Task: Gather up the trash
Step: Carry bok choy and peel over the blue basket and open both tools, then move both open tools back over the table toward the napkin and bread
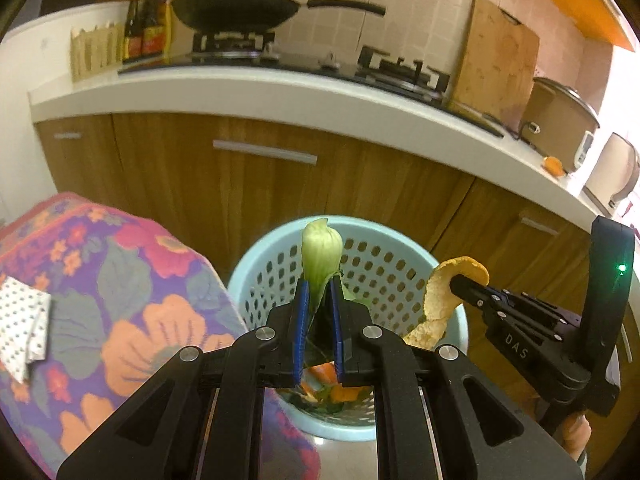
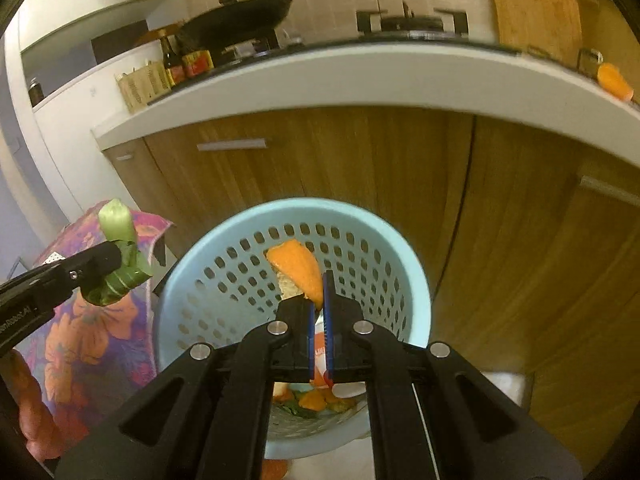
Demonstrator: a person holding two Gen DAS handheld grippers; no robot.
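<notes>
Both tongs, left gripper (image 1: 320,284) clamping a green vegetable leaf (image 1: 321,258) and right gripper (image 2: 319,300) pinching an orange peel (image 2: 298,266), hang over the blue perforated wastebasket (image 1: 400,236) at lower centre of the frame.

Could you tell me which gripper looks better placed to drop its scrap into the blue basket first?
Right, probably. The right gripper holds its orange peel over the blue basket opening, whereas the left gripper with the green leaf appears to sit beside the rim.
</notes>
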